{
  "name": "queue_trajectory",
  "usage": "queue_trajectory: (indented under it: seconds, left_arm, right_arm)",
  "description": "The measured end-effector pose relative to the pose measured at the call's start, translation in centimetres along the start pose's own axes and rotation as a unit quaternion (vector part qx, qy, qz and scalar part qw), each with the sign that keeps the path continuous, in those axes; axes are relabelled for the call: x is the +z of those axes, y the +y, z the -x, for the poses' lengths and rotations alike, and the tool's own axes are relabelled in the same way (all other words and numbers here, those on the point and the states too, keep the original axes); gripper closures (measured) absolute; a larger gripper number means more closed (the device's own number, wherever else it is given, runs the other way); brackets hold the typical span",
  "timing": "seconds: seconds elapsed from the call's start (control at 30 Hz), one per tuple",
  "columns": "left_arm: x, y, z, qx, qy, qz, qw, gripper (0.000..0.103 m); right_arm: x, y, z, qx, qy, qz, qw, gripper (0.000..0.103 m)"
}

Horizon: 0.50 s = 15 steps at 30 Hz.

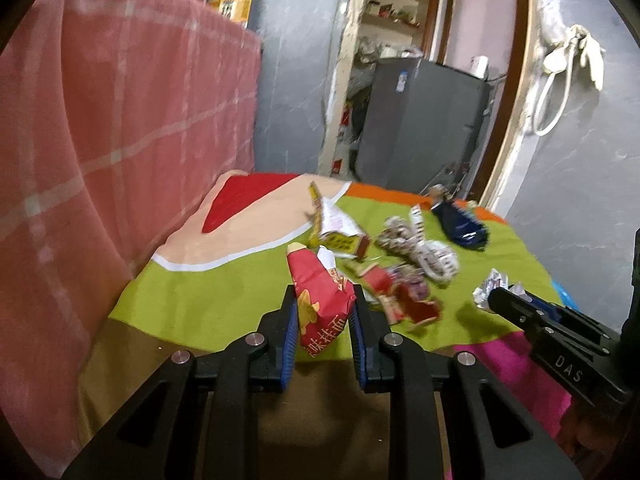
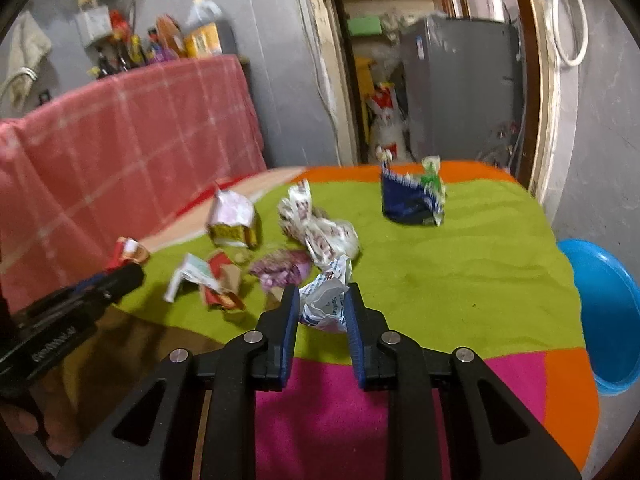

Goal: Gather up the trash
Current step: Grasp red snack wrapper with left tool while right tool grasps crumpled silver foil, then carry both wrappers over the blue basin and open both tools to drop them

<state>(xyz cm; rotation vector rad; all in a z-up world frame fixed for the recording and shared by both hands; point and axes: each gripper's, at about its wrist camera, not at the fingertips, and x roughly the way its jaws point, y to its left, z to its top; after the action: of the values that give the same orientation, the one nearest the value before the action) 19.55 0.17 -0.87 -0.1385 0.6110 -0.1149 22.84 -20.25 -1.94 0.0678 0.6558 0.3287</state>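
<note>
Left wrist view: left gripper [image 1: 323, 308] clamped on a red wrapper [image 1: 318, 300], held between both blue pads above the near edge of the multicoloured cloth [image 1: 224, 292]. Ahead on the green patch: yellow-and-white carton [image 1: 336, 232], white patterned wrapper [image 1: 420, 248], dark blue bag [image 1: 460, 224] farther back, red crumpled scraps [image 1: 404, 296] just beside the held wrapper. Right gripper [image 1: 496, 300] enters from the right, tip against a silvery crumpled piece [image 1: 492, 288]. Pink checked sheet [image 1: 120, 120] hangs at left.

Right wrist view: right gripper [image 2: 323, 304] closed on a white crumpled wrapper [image 2: 326, 304], low over the green cloth. Purple wrapper [image 2: 282, 272] near its left; blue basin [image 2: 608, 320] off the cloth's right edge.
</note>
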Motion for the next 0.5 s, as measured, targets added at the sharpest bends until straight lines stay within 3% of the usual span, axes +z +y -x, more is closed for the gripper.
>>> queue_trajectory:
  seconds: [0.27,0.5]
  left_arm:
    - [1.5,-4.3,2.6,-0.051,-0.078,-0.015,0.9956,0.083]
    - [3.3,-10.9,3.0,-0.112,-0.137,-0.046,0.983,0.083]
  right_arm:
    - [0.8,-1.8,5.6,-0.001,-0.112,-0.015,0.994,0.082]
    - [2.2,-5.2,11.2,-0.056,-0.212,-0.006,0.976,0.082]
